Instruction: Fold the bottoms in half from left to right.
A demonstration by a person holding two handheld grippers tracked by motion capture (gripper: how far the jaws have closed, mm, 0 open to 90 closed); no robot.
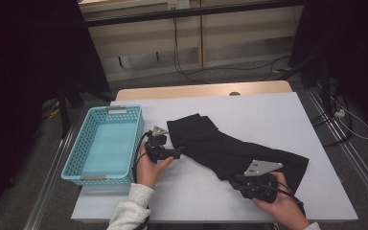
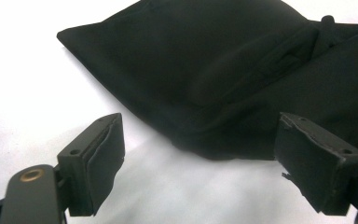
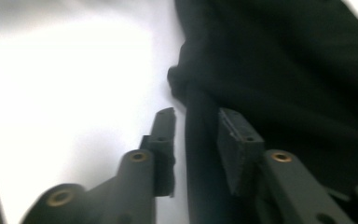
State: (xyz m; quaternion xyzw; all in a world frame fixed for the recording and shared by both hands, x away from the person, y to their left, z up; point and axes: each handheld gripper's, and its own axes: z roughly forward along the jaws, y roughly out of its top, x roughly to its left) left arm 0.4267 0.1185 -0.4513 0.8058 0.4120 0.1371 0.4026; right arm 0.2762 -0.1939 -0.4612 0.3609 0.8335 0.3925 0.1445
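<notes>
garment: black cloth (image 1: 230, 151), looks like folded trousers or similar, lying flat on the white table (image 1: 268, 110), just right of the blue basket (image 1: 106, 143)

long axis: runs diagonally, from the far end near the table's middle down to the near-right end by the person's right hand

feel: I'd guess soft, floppy and light, so it'll sag and drag if lifted from one spot; not slippery, not fragile

where to grab: edges and folded corners, one at each end, pinching through all the layers

left gripper (image 2: 200, 154): jaws wide apart with nothing between them, facing the folded corner of the cloth and just short of it

right gripper (image 3: 196, 135): jaws fairly narrow with the cloth's near edge between them; picture's blurry, so I can't tell if the pads actually press on it

next move, my guess: right finishes the pinch, left closes on its corner
</notes>
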